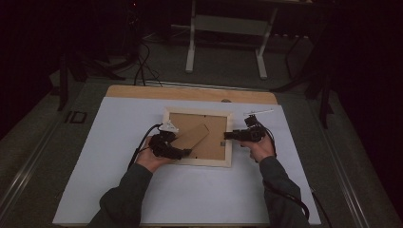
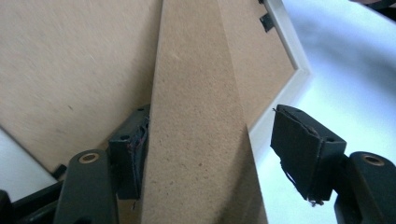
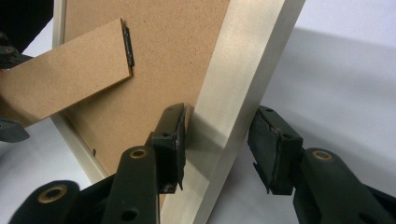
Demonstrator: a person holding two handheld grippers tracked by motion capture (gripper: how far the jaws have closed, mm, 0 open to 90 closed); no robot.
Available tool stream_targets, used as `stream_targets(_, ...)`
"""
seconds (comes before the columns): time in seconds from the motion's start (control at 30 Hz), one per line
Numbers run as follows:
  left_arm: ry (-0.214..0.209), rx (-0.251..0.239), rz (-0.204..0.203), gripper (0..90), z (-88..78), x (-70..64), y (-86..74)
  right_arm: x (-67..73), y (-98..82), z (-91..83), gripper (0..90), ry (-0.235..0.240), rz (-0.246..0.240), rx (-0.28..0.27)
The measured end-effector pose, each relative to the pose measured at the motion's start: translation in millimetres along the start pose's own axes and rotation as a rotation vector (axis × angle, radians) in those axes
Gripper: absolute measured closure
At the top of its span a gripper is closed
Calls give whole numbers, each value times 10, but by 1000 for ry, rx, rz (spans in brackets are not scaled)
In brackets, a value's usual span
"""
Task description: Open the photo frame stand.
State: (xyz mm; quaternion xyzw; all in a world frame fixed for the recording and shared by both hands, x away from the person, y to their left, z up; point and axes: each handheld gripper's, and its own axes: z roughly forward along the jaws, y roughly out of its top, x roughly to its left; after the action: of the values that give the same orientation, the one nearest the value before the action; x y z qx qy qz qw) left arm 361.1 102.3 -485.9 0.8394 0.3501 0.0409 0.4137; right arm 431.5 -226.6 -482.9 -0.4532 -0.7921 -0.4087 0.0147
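Observation:
A pale wooden picture frame (image 1: 197, 160) lies face down on the white sheet, its brown backing board (image 2: 70, 70) up. A brown easel strut (image 1: 192, 137) is lifted off the backing at a slant, hinged near its far end (image 3: 128, 46). My left gripper (image 1: 187, 153) is open around the strut (image 2: 196, 116): one pad touches its edge, the other stands well apart. My right gripper (image 1: 227, 135) is at the frame's right side. Its jaws straddle the right rail (image 3: 233, 70), and the pads (image 3: 175, 140) press on both faces of it.
The white sheet (image 1: 190, 199) covers most of a wooden table (image 1: 190, 92). A thin white stick (image 1: 259, 113) lies just behind the right gripper. A white stand (image 1: 228, 28) and cables are on the dark floor beyond the table.

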Motion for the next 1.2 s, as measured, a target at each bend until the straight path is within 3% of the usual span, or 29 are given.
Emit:
stream_targets(0.2, 43, 72, 33, 424, 48, -33, 2, 21, -8, -12, 564, -6, -13, -10)
stream_targets(0.3, 37, 86, 26, 457, 48, -24, 8, 46, -8, -23, 563, -18, -28, -14)
stream_targets(0.4, 38, 98, 45, 472, 41, -38, 15, 66, -10, -31, 563, -26, -40, -19)
stream_targets(1.2, 99, 90, 118, 483, 83, -115, 67, 104, -9, -86, 569, -77, -69, -55)
